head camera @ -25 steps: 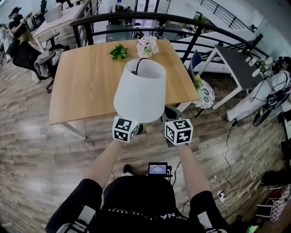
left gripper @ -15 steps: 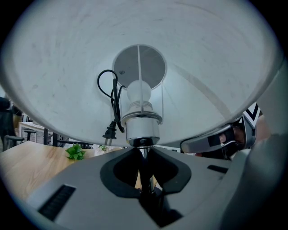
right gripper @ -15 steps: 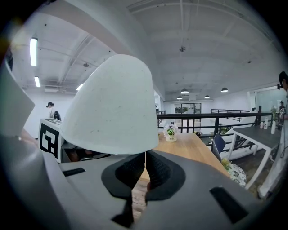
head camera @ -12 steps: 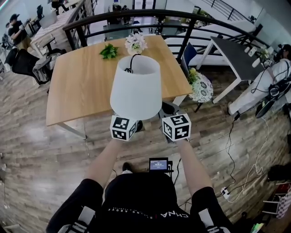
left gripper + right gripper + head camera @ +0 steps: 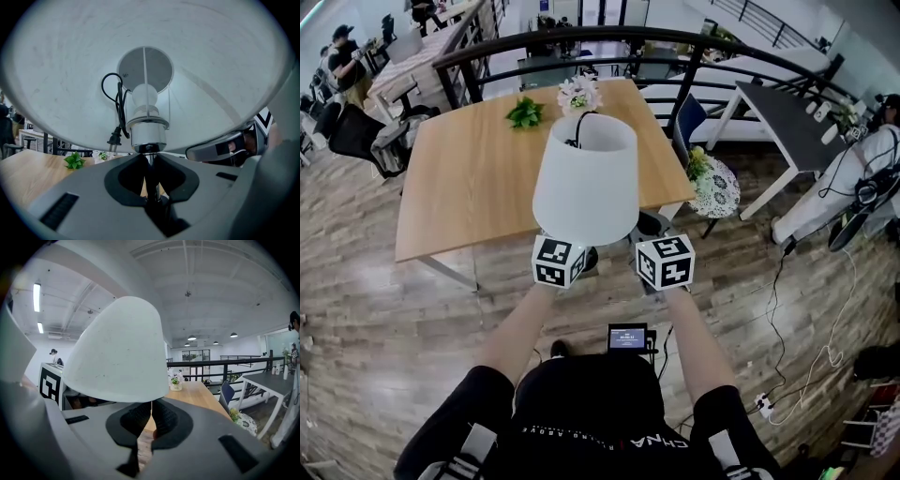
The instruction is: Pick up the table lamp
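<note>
The table lamp's white shade [image 5: 586, 183] hangs in the air over the near edge of the wooden table [image 5: 459, 187]. In the left gripper view I look up into the shade [image 5: 70, 70] at the bulb [image 5: 145, 96], the chrome socket [image 5: 148, 133] and the black cord and plug [image 5: 114, 136]. My left gripper [image 5: 149, 158] is shut on the thin stem just below the socket. Its marker cube [image 5: 558, 262] shows under the shade's near rim. My right gripper [image 5: 151, 409] sits to the right of the shade [image 5: 117, 352], jaws shut with nothing between them. Its cube [image 5: 666, 262] is beside the shade. The lamp's base is hidden.
A small green plant [image 5: 525, 114] and a pot of flowers [image 5: 578, 94] stand at the table's far edge. Behind runs a black railing [image 5: 581, 36]. A dark desk [image 5: 787, 122], a blue chair [image 5: 689, 117] and floor cables [image 5: 778, 309] lie to the right.
The lamp and both grippers have drifted a little to the right against the table and flowers. The left grip on the stem is unchanged.
</note>
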`<state>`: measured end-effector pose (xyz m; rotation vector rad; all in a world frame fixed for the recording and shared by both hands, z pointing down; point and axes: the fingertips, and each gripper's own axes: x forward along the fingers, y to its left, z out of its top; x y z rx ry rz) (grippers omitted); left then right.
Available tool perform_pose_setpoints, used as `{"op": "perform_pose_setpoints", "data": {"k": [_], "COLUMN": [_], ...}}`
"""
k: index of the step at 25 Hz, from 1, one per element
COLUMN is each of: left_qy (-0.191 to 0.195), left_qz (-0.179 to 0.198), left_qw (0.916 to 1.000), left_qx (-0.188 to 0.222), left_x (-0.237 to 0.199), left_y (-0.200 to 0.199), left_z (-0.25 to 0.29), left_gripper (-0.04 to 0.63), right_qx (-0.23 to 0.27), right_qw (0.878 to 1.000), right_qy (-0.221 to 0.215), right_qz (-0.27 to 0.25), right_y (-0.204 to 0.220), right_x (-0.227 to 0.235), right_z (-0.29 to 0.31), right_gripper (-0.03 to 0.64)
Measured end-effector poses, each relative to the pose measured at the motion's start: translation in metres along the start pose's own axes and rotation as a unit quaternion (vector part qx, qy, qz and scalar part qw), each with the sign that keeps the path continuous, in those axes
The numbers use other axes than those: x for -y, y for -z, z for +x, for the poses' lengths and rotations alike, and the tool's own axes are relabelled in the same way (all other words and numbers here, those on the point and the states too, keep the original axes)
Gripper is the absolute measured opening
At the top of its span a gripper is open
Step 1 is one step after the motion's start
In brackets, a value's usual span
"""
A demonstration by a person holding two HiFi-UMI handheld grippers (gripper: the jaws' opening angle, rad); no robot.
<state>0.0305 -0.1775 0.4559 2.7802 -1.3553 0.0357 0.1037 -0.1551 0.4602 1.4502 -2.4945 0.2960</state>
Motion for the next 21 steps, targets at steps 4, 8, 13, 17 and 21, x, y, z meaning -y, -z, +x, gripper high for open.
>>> {"op": "perform_pose_setpoints", "data": {"k": [4, 8, 13, 17, 21], "left_qy": [0.003, 0.005, 0.005, 0.005, 0.005], "left_qz": [-0.003, -0.006, -0.007, -0.008, -0.008], "left_qw": [1.0, 1.0, 0.9999, 0.9999, 0.9999], "left_qx": [0.004, 0.006, 0.005, 0.006, 0.005], "left_x": [0.002, 0.0, -0.002, -0.001, -0.004], "left_y": [-0.001, 0.0, 0.005, 0.006, 0.003], "left_z": [0.0, -0.001, -0.005, -0.006, -0.006], "left_gripper": [0.071, 0.071, 0.071, 0.071, 0.071], "right_qx": [-0.002, -0.005, -0.008, -0.008, -0.01], "right_qw": [1.0, 1.0, 1.0, 1.0, 1.0], "right_qy": [0.002, 0.001, 0.0, -0.002, -0.001], "right_qz": [-0.006, -0.011, -0.014, -0.016, -0.016], "right_y": [-0.001, 0.0, 0.004, 0.007, 0.003], "right_x": [-0.001, -0.004, -0.009, -0.01, -0.011], "right_z": [-0.002, -0.001, 0.001, -0.001, 0.001], "right_gripper": [0.031, 0.031, 0.031, 0.031, 0.031]}}
